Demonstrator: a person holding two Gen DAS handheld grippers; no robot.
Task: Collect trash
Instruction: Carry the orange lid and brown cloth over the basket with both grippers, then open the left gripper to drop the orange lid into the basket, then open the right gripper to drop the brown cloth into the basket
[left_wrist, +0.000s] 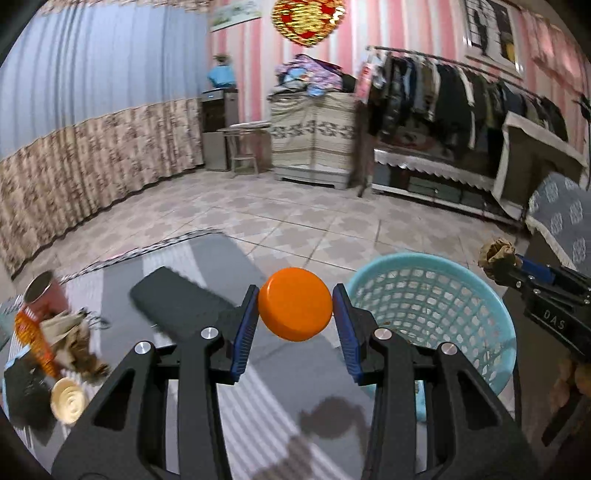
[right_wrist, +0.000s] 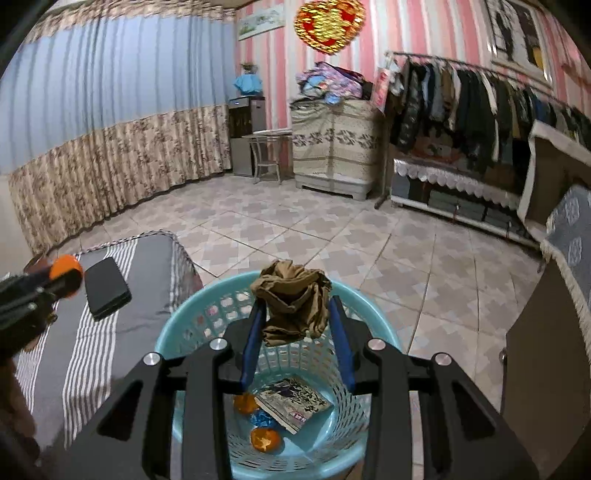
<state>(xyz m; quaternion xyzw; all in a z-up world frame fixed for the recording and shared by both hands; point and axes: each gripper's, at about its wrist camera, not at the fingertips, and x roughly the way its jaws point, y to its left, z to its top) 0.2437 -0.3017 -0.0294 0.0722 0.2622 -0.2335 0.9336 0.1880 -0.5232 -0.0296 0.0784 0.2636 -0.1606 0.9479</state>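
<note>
My left gripper (left_wrist: 295, 306) is shut on an orange round lid (left_wrist: 294, 303) and holds it above the striped table (left_wrist: 236, 258), left of the turquoise basket (left_wrist: 436, 273). My right gripper (right_wrist: 297, 314) is shut on a crumpled brown paper wad (right_wrist: 293, 301) and holds it above the open basket (right_wrist: 177, 332). The basket holds a printed packet (right_wrist: 295, 400), two orange wrappers (right_wrist: 264, 439) and a blue wrapper. The right gripper with the wad (left_wrist: 496, 254) also shows at the right of the left wrist view. The left gripper with the lid (right_wrist: 66, 275) shows at the left of the right wrist view.
On the table lie a black case (left_wrist: 177, 299), a red can (left_wrist: 42, 293), an orange packet (left_wrist: 35, 343), crumpled brown paper (left_wrist: 75, 341) and a cream lid (left_wrist: 66, 400). A brown cabinet (right_wrist: 546, 369) stands right of the basket. Tiled floor (right_wrist: 332, 229), curtain and clothes rack lie beyond.
</note>
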